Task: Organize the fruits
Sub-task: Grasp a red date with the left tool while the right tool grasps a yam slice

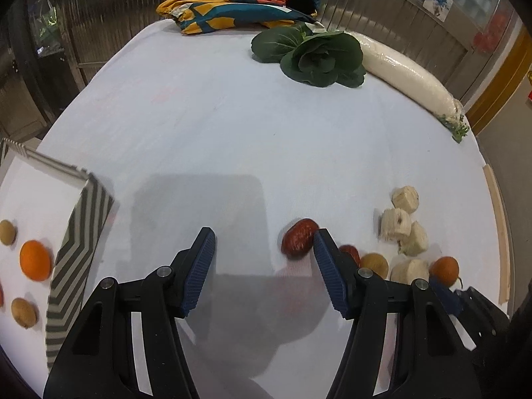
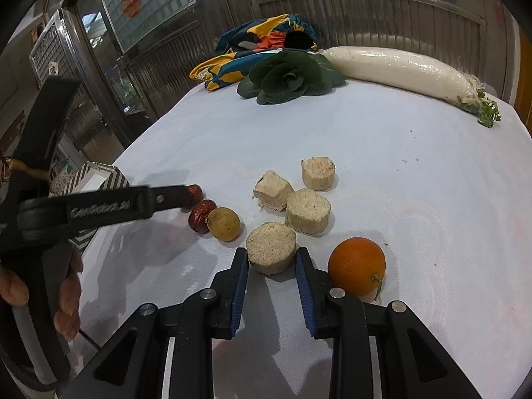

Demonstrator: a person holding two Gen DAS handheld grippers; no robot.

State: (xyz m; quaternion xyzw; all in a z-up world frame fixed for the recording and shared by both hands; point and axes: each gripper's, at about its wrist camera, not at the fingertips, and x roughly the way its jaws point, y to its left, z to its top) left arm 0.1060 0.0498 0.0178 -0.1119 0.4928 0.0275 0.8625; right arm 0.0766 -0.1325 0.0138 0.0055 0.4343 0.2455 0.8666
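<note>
My left gripper [image 1: 264, 236] is open and empty; a red date [image 1: 298, 239] lies just inside its right finger. A second date [image 1: 350, 252], a tan longan [image 1: 375, 264], pale cut chunks [image 1: 404, 222] and a small orange [image 1: 444, 269] lie to its right. The striped tray [image 1: 76, 242] at left holds an orange [image 1: 35, 260] and longans [image 1: 22, 312]. My right gripper [image 2: 271, 256] is open, its fingertips on either side of a cut chunk [image 2: 271, 244]. An orange [image 2: 356, 266] lies right of it; a longan [image 2: 223, 223] and a date [image 2: 200, 219] lie left, beside the left gripper [image 2: 186, 196].
A white cloth covers the table [image 1: 232, 116]. At the far end lie a green leafy vegetable [image 1: 316, 56], a long white radish [image 1: 409, 69] and a bundle of patterned fabric [image 1: 246, 0]. Metal shutters stand behind the table. The table's right edge [image 1: 495, 232] is close to the fruit.
</note>
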